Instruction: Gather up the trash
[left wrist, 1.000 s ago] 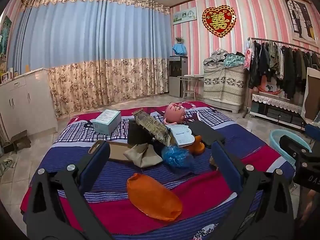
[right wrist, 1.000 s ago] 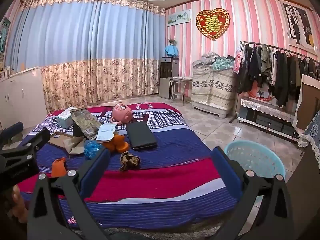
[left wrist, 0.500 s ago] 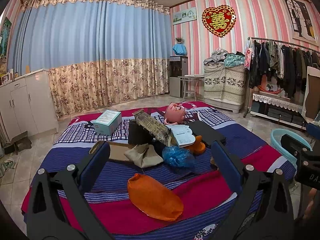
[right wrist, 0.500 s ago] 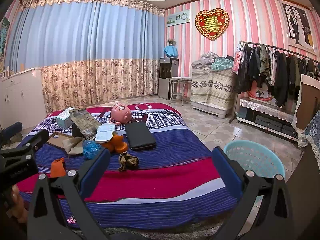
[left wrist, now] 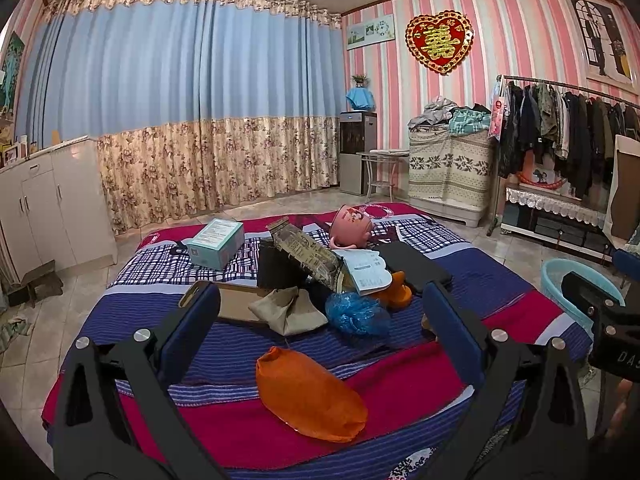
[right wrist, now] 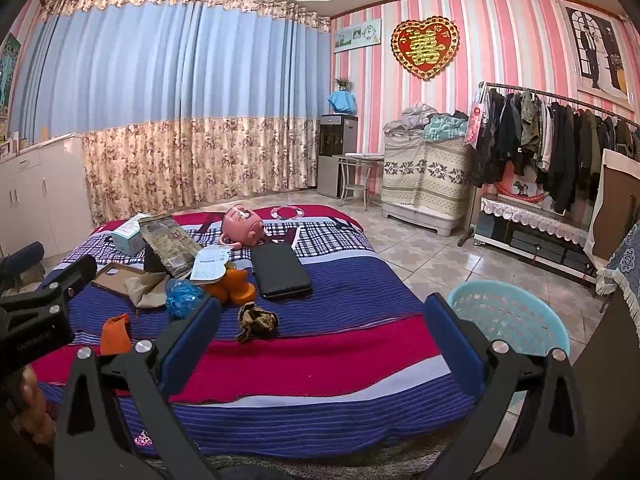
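Left gripper (left wrist: 320,320) fingers spread wide, holding nothing; right gripper (right wrist: 320,328) fingers likewise spread and empty. Between the left fingers, near the bed's (left wrist: 460,380) front edge: an orange pouch (left wrist: 310,394) lying flat. Just beyond it: a blue plastic wad (left wrist: 356,314), a tan crumpled bag (left wrist: 290,310) and a brown flat case (left wrist: 236,304). Farther out: a printed foil packet (left wrist: 308,254) leaning on a dark box, a paper leaflet (left wrist: 364,268), a teal carton (left wrist: 216,242), a pink piggy bank (left wrist: 352,228).

Between the right fingers: open red-striped blanket, and beyond it a brown crumpled scrap (right wrist: 256,320) lying alone, with a black flat case (right wrist: 280,266) past it. Behind the right finger, off the bed's side edge on the tiled floor: a light blue basket (right wrist: 508,320), nothing seen inside. Bare floor beyond the basket up to the clothes rack (right wrist: 560,140).
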### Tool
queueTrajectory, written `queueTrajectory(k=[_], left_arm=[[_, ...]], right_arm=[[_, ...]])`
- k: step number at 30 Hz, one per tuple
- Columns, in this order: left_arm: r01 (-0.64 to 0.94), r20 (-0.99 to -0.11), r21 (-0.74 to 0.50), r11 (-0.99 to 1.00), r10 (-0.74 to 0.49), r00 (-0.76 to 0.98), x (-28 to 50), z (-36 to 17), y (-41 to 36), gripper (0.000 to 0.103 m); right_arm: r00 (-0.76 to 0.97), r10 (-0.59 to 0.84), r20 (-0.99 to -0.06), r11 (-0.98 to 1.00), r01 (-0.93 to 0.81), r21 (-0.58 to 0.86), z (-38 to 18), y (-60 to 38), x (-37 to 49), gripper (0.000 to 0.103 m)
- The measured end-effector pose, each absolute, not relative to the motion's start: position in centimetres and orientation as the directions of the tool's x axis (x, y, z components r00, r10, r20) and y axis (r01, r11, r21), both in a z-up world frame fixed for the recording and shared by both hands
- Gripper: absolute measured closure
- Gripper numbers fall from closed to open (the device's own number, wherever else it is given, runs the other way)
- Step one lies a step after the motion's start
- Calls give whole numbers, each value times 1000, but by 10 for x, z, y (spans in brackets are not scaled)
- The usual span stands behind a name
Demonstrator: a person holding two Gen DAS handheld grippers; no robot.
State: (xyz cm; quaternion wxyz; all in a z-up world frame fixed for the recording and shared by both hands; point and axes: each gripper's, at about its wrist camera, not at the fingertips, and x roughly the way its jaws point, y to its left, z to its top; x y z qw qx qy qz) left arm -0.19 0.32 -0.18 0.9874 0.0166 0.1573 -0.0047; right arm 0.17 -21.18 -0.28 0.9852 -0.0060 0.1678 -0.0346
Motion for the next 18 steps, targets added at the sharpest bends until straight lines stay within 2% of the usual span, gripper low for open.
queueTrajectory(k=[18], left_arm=[[15, -316, 29, 999, -5, 949, -1, -4, 4, 5]], right_arm=[[941, -70, -331, 998, 66, -24, -3, -212, 2, 4]])
